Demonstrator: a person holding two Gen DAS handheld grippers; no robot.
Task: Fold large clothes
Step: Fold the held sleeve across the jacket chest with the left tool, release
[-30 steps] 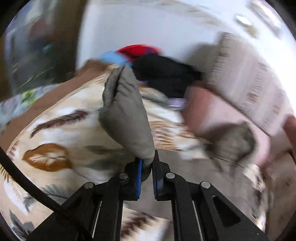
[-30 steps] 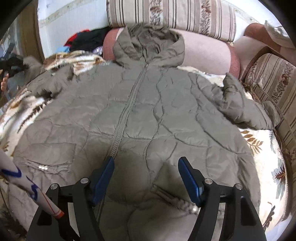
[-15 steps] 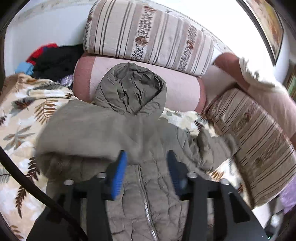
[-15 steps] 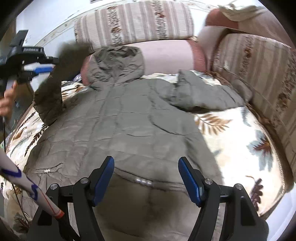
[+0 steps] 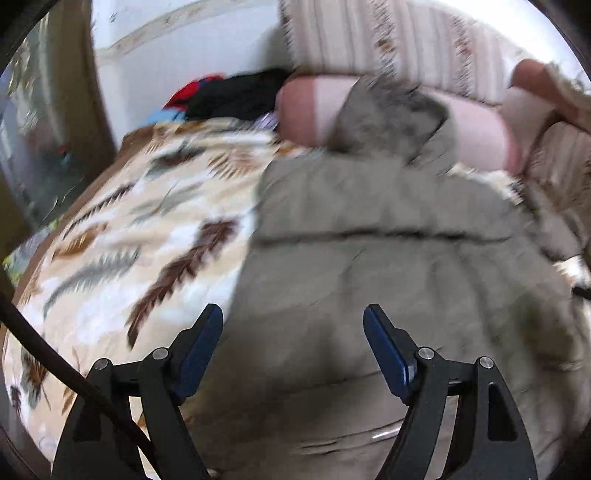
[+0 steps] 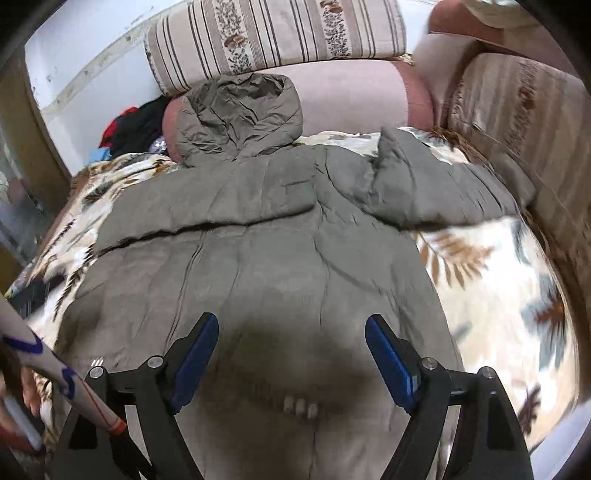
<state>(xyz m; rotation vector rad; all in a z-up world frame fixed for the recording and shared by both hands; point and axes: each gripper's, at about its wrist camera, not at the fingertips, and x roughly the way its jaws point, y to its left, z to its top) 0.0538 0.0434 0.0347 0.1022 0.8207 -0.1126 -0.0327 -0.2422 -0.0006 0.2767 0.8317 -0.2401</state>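
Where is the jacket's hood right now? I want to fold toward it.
In the right wrist view the hood lies top centre, propped against the pink bolster, below the striped cushion.

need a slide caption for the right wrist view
Open right gripper above an olive hooded jacket spread on a leaf-print blanket, one sleeve folded across its chest.

- Left gripper (image 5: 293, 325): its 2 blue-padded fingers (image 5: 201, 343) spread wide, holding nothing.
- Right gripper (image 6: 291, 332): its 2 fingers (image 6: 388, 354) equally wide apart, gripping nothing.
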